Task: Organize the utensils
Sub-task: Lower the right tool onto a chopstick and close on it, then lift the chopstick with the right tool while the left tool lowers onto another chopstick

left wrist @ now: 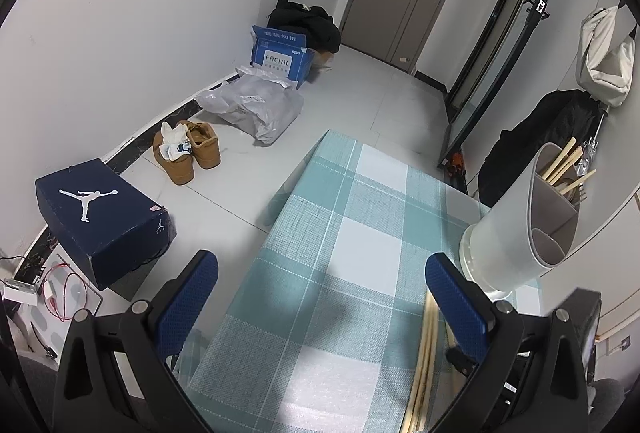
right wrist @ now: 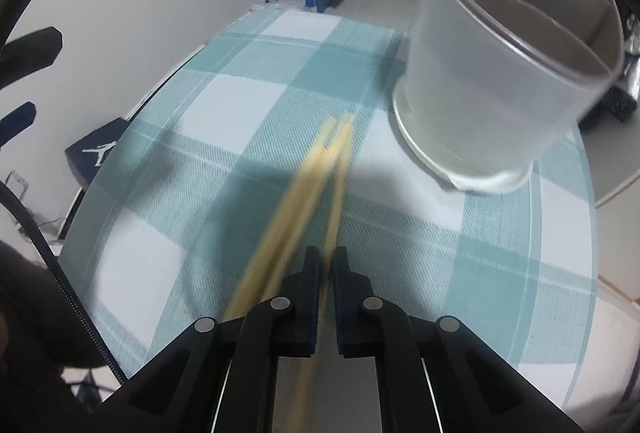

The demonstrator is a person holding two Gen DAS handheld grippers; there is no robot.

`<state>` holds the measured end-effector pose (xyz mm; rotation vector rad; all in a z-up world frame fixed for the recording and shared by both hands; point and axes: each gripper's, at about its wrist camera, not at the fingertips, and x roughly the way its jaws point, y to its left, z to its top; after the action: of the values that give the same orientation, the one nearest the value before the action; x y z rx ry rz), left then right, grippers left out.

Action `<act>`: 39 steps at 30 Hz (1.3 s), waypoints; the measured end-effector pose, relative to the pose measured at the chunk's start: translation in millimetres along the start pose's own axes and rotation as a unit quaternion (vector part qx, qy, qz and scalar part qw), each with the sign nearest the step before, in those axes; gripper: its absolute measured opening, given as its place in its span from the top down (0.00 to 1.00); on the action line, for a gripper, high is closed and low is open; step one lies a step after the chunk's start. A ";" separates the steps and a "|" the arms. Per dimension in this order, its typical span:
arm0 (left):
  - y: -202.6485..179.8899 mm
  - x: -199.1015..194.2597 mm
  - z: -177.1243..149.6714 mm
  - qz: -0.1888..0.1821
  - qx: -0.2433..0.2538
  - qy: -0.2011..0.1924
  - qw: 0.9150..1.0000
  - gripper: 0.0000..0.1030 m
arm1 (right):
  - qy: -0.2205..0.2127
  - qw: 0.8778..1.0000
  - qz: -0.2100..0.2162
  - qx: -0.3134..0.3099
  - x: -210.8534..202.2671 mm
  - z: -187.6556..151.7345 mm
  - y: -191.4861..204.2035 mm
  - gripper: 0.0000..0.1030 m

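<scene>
Gripping low over the checked worktop [right wrist: 256, 101], the right gripper [right wrist: 326, 265] has its fingers [right wrist: 312, 273] drawn nearly together on a thin wooden chopstick [right wrist: 338, 169], which runs away from the pinch toward the far side; the view is blurred, so I cannot tell whether one stick or two sit between them. More loose chopsticks [right wrist: 288, 209] lie on the cloth just left of it, fanning slightly. They lie lengthwise along the gripper's line, which probably makes a narrow pinch near one end the easiest way to lift a stick and tip it upright.

The divided utensil holder [right wrist: 500, 73], a pale frosted cup on a white base, stands on the far right of the worktop, near the loose sticks. In the left wrist view its far compartment already holds several chopsticks [left wrist: 560, 169] leaning against the wall, with what looks like a fork beside them, while the near compartment looks empty. That suggests the sorting is partly done.

The left gripper [left wrist: 320, 297] hovers over the near left of the worktop with fingers [left wrist: 188, 297] spread wide and nothing between them, kept clear of the holder. It is well placed to steady the holder if a stick catches the rim.
</scene>
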<state>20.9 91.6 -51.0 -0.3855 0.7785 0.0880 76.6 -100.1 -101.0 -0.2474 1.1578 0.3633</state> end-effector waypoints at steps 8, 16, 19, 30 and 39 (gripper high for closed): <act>-4.4 -0.6 0.9 -0.018 -0.004 0.006 1.000 0.01 | 0.069 0.996 0.052 -0.006 -24.1 -39.1 -33.2 0.96; -8.8 4.8 -4.4 -0.017 0.008 0.012 1.000 0.01 | 0.047 0.997 0.048 -0.034 -29.3 -29.5 -27.8 0.84; -11.4 7.4 -8.1 -0.010 0.025 0.012 1.000 0.01 | 0.038 0.997 0.040 -0.045 -16.2 -16.2 -25.0 0.83; -19.3 41.7 -27.4 -0.034 0.040 0.116 0.992 0.01 | -0.011 0.997 0.072 -0.006 -2.0 2.9 -38.4 0.96; -47.6 60.6 -52.7 0.004 0.121 0.172 0.978 0.01 | -0.085 0.970 0.190 0.128 -29.5 11.1 -84.8 0.96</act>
<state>39.2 24.1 -112.9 -0.1656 1.1188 -0.0689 109.7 -178.0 -69.1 0.2334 1.0671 0.5532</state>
